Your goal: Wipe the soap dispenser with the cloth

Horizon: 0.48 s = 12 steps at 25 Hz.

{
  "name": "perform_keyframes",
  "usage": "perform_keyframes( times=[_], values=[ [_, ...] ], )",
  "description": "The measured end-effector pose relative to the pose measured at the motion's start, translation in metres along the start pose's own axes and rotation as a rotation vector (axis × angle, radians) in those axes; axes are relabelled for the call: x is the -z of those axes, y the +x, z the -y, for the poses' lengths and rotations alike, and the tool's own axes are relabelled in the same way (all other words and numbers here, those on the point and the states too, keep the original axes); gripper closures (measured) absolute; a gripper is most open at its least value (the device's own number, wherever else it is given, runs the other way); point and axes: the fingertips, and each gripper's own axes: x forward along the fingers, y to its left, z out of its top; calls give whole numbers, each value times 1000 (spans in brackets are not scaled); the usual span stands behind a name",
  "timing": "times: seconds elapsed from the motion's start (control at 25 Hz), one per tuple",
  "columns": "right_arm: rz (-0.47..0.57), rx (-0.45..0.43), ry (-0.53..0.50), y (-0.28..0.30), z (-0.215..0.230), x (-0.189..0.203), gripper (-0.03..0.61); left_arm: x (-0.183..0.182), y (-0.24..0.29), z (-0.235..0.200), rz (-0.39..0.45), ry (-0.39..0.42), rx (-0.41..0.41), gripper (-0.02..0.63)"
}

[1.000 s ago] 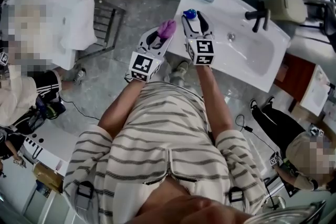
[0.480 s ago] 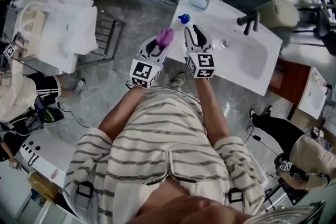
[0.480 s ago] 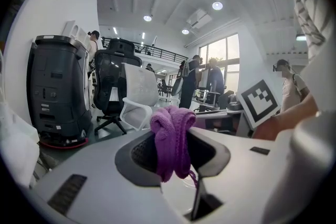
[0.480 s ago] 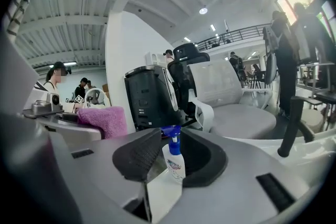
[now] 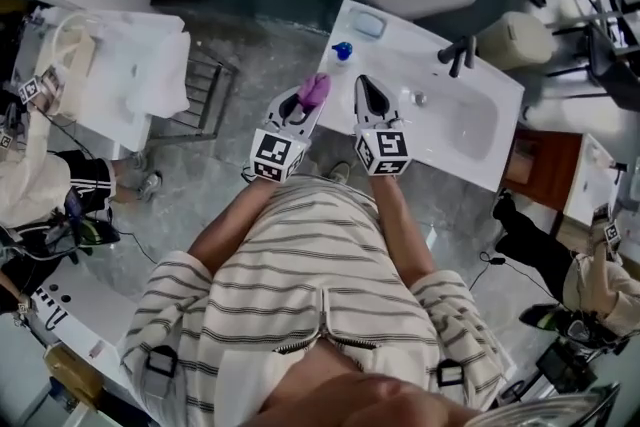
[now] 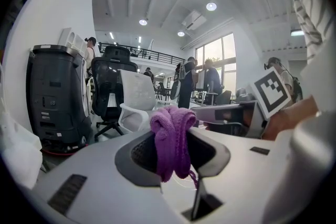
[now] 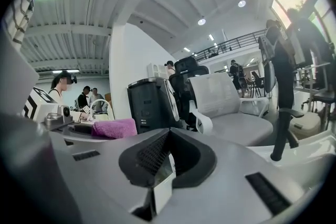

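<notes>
You are holding the left gripper [image 5: 304, 102] with its jaws clamped on the purple cloth [image 6: 172, 134]. The cloth is sitting bunched between the two pads, and it is rising above the jaw tips and hanging down a little behind them. You are holding the right gripper [image 5: 366, 87] just beside the left one. Its jaws are pressed together with nothing between them.

The soap dispenser [image 5: 342, 50], a small thing with a blue top, is standing on the white washbasin counter [image 5: 400, 55], close to the counter's left corner. In the head view it is lying beyond the tips of both grippers, about between the lines along which they are pointing. It is near them but is touching neither, and the cloth is also staying apart from it. Both grippers are hanging over the counter's near edge. Farther along the counter, the dark faucet [image 5: 455, 53] is standing behind the basin.
</notes>
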Motion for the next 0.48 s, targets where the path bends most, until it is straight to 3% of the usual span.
perform_keyframes(
  times=[0.48],
  values=[
    [35,-8,16,-27,-7,-22,580,-17,-15,11,42,36,-5,485]
  ],
)
